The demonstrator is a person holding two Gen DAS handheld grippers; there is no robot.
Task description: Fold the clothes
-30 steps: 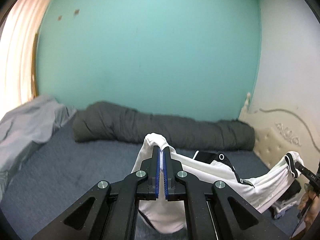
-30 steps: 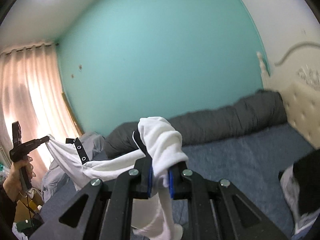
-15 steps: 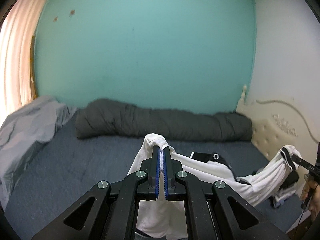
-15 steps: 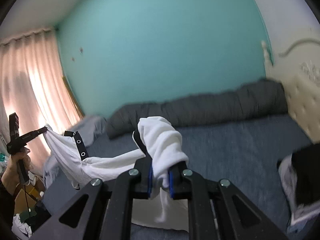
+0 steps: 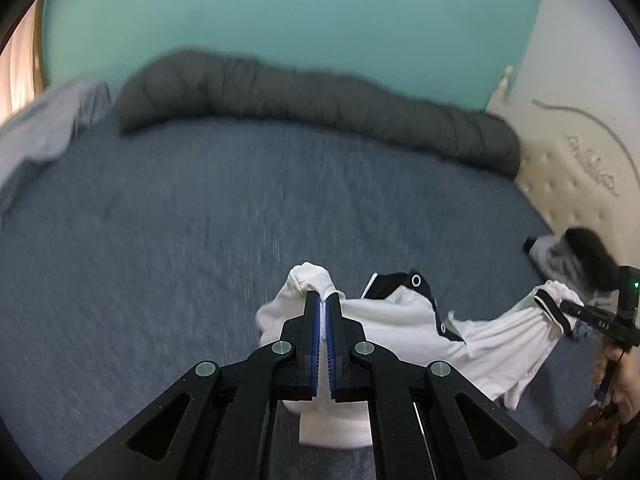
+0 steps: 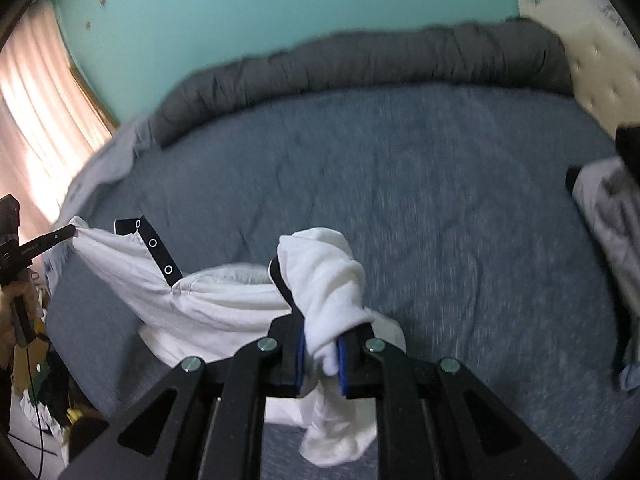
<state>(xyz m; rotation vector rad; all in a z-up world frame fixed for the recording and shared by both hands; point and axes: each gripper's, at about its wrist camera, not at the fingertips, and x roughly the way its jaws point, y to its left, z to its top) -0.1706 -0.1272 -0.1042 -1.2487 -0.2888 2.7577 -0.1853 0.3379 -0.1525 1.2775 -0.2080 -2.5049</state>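
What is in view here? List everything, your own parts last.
White garment: one, white with black snap-studded trim, stretched between both grippers above the bed.
Bed: one, blue-grey cover, fills the middle.
Rolled duvet: one, dark grey, along the far wall.
Sheet: one, pale grey, far left corner.
Headboard: one, cream, tufted, right.
Clothes pile: grey and black, right edge of the bed.
Curtain: pink, left.
Left gripper: black, shut on garment.
Right gripper: black, shut on garment.
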